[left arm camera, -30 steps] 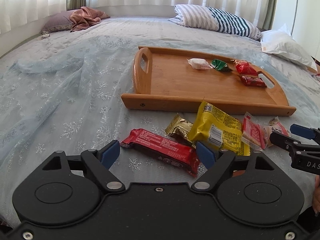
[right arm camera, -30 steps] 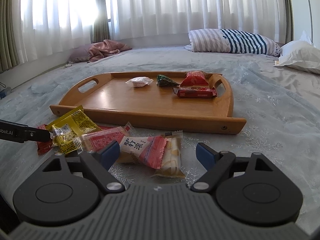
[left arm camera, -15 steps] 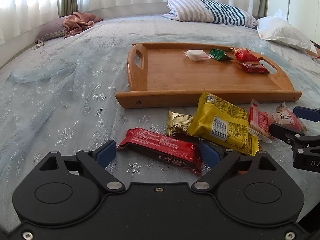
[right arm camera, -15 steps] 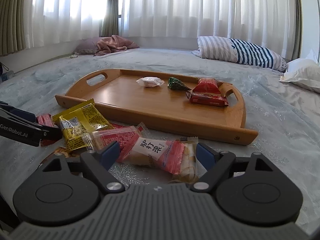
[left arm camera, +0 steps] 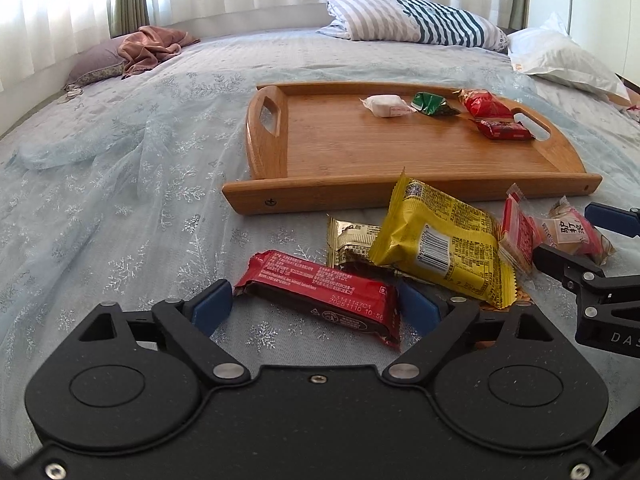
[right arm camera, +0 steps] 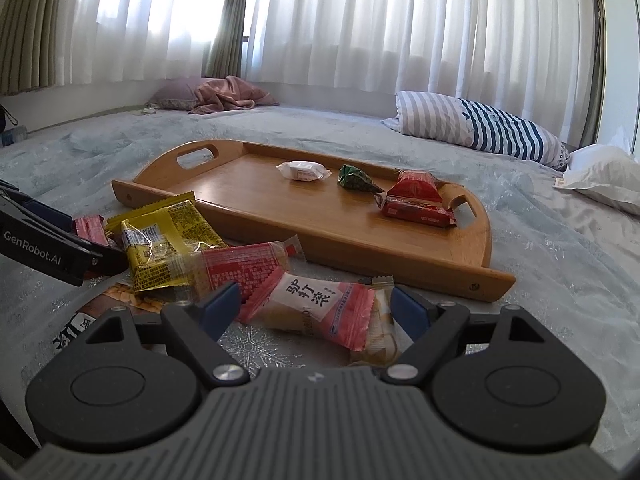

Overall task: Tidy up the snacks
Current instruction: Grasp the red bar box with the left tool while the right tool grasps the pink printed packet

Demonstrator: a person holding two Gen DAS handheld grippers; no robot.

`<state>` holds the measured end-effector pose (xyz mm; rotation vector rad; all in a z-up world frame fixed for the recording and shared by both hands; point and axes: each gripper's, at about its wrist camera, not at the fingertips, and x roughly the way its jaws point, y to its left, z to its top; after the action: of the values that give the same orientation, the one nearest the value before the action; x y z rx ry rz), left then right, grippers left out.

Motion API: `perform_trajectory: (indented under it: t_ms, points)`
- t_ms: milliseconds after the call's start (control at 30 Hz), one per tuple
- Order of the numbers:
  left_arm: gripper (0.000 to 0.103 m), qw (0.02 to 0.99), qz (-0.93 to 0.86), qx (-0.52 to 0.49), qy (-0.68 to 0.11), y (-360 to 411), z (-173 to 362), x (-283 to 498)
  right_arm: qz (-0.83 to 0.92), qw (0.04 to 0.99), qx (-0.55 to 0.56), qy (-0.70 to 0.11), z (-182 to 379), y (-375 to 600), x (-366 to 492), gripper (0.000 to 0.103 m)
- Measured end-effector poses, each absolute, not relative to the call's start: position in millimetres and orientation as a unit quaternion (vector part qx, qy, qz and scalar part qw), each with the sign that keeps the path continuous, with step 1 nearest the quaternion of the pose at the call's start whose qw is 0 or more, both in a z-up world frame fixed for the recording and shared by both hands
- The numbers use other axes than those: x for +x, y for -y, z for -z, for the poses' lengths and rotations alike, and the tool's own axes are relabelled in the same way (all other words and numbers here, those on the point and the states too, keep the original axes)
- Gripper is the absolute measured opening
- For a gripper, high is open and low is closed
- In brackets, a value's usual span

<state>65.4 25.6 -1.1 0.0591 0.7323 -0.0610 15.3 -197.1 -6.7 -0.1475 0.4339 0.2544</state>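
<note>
Risk first: the bed (left arm camera: 120, 184) is soft, so closing fingers may snag its lace or push packets away. The tray (left arm camera: 400, 184) lies just beyond the loose pile, its near wall in the way. The left gripper (left arm camera: 316, 304), closing, straddles the red bar (left arm camera: 320, 292); the right gripper (right arm camera: 316, 308), wide open, straddles the pink packet (right arm camera: 316, 304); neither is gripped

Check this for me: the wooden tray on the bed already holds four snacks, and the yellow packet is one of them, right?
Not quite. The wooden tray on the bed does hold four snacks, but the yellow packet lies on the bedspread in front of it, as the left wrist view shows.
</note>
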Motion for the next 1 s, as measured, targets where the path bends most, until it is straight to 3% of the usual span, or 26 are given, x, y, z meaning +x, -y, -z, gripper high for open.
perform_trajectory:
  t_ms: [33,233,467,733,800,833,1000]
  points:
    - [0.079,0.933,0.033,0.028,-0.358,-25,1,65,-0.126,0.966,-0.073,-0.213,7,197,15,0.09]
    - [0.064,0.933,0.039,0.036,-0.355,-18,-4,59,-0.119,0.971,-0.064,-0.196,7,201,11,0.085]
    - [0.063,0.933,0.046,0.023,-0.356,-19,-11,52,-0.117,0.974,-0.065,-0.18,8,202,7,0.063]
    - [0.063,0.939,0.039,0.01,-0.341,-25,-25,46,-0.11,0.976,-0.074,-0.17,3,200,3,0.047]
    - [0.063,0.94,0.037,0.006,-0.339,-26,-28,46,-0.109,0.976,-0.076,-0.173,2,200,3,0.051]
    - [0.063,0.94,0.036,0.005,-0.339,-27,-28,46,-0.107,0.977,-0.077,-0.17,2,199,2,0.064]
    - [0.063,0.94,0.036,0.0,-0.339,-28,-30,45,-0.116,0.968,-0.127,-0.183,9,181,-1,0.07]
